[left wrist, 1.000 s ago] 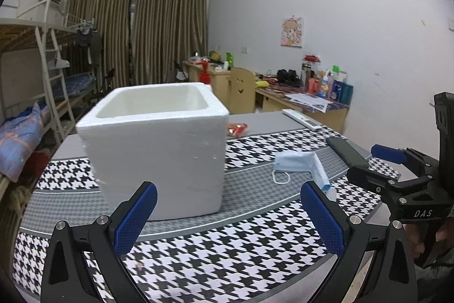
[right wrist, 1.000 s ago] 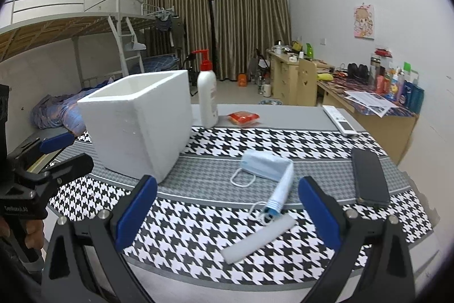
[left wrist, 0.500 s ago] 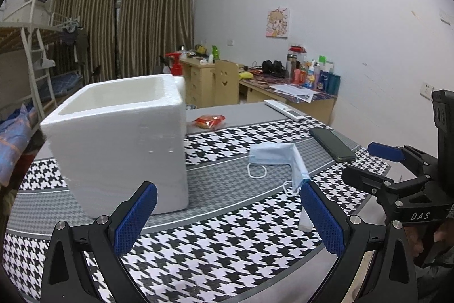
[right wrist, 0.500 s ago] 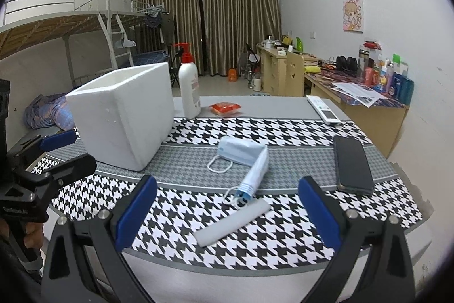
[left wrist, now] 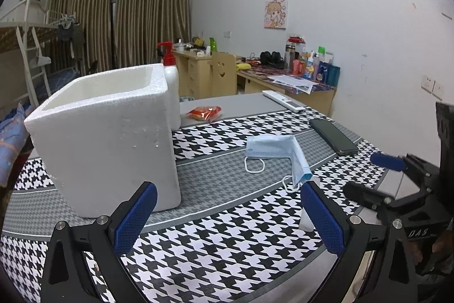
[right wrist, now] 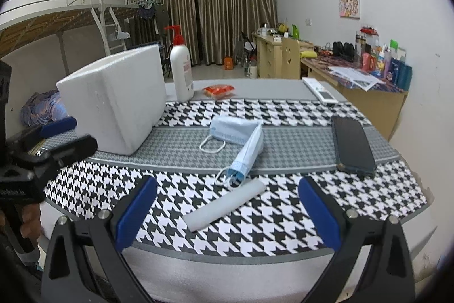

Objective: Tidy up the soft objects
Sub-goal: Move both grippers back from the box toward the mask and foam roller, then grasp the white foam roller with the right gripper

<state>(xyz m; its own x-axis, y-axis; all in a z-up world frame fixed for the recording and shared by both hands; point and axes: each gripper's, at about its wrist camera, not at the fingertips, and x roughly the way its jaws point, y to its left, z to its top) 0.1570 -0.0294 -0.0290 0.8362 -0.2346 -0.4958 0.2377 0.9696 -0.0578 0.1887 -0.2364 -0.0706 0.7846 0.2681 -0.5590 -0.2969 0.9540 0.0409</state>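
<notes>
A light blue face mask (left wrist: 276,151) lies folded on the houndstooth tablecloth, also in the right wrist view (right wrist: 239,137). A white foam box (left wrist: 107,132) stands open-topped to its left, also in the right wrist view (right wrist: 116,101). A white soft tube (right wrist: 225,203) lies near the front edge, just below the mask. An orange packet (right wrist: 218,90) lies at the back. My left gripper (left wrist: 227,216) is open and empty in front of the box and mask. My right gripper (right wrist: 227,209) is open and empty, just short of the tube.
A black phone (right wrist: 353,146) lies at the right. A white remote (right wrist: 319,94) lies at the back right. A white pump bottle (right wrist: 181,70) with a red top stands behind the box. The table's front edge (right wrist: 227,252) is close to both grippers.
Both grippers have moved in closer to the table and swung a little right. The mask and tube now sit nearer the centre of each view. Both stay open.
</notes>
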